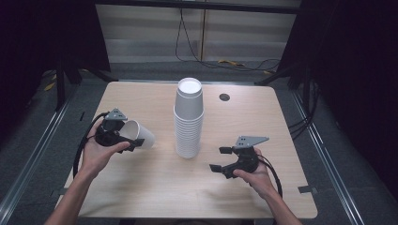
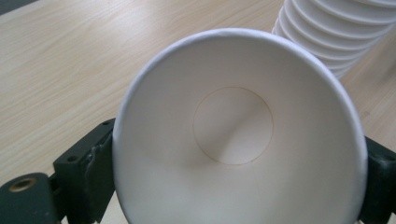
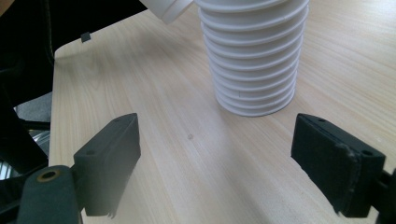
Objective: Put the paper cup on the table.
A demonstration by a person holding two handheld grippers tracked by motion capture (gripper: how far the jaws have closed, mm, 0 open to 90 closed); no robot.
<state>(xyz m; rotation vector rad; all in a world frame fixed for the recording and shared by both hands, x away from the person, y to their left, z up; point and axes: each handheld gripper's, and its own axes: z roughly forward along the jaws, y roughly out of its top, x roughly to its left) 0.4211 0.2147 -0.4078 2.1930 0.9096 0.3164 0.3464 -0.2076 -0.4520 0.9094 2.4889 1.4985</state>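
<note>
A single white paper cup is held on its side just above the wooden table, at the left. My left gripper is shut on it; its black pads press the cup's wall near the rim from both sides, and the mouth faces that gripper's camera. A tall stack of white paper cups stands mouth down at the table's middle, right of the held cup. My right gripper rests open and holds nothing, right of the stack's base and pointing at it. The held cup's bottom shows beyond.
A round cable hole sits in the tabletop behind the stack. Bare wood lies in front of the stack between my two hands. Black cables run over the floor past the far edge, with dark curtains on both sides.
</note>
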